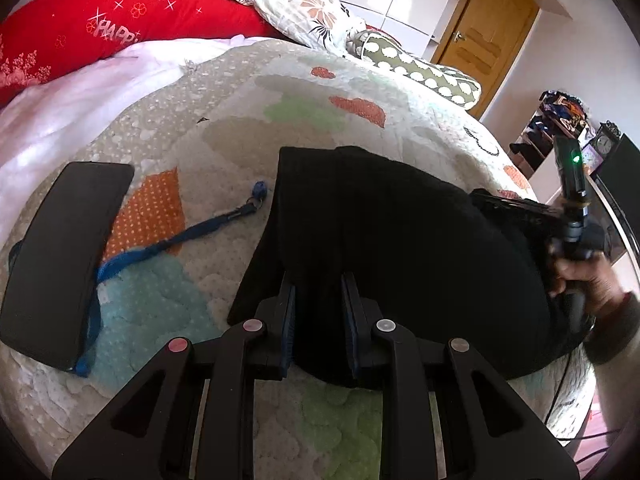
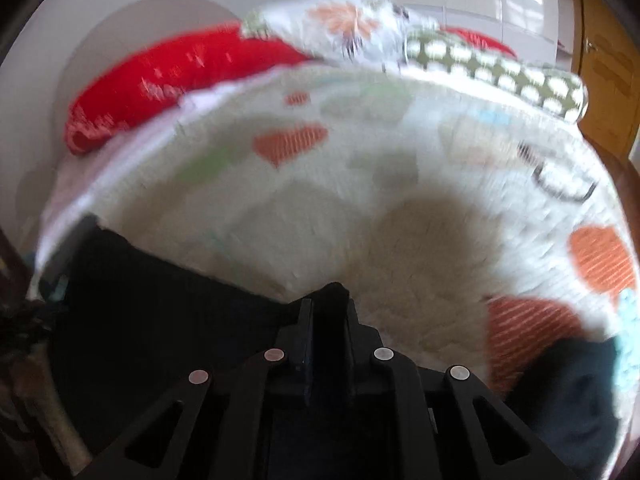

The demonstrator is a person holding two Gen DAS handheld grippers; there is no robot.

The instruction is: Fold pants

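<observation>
black pants (image 1: 400, 240) lie bunched on the quilted bedcover (image 1: 224, 128), toward its near right part in the left wrist view; upper left corner of the cloth is squared off, the rest is a dark rounded heap with no clear seams to read. near edge of the heap runs between the fingers of the left gripper (image 1: 319, 300); its blue-faced pads stand close together with black cloth pinched between them.

right wrist view is blurred. right gripper (image 2: 328, 312): jaws nearly together, a peak of black cloth caught between the tips, the pants (image 2: 160, 300) spreading off to the left below it. in the left view the right gripper (image 1: 520, 210) shows at the heap's right edge, a hand (image 1: 580, 276) wrapped round its handle, green light lit on the unit above; its tips cannot be made out from there.

left of the pants, apart from them: a blue strap (image 1: 176, 240) lying slantwise on the cover, its far end with a small clip near the pants' left edge, its near end running under a flat black rectangular object (image 1: 64, 264).

far side of the bed: red pillow (image 1: 120, 24), floral pillow (image 1: 304, 8), green pillow with white dots (image 1: 424, 72). beyond, a wooden door (image 1: 484, 36); shelves with clutter (image 1: 556, 120) at right.
</observation>
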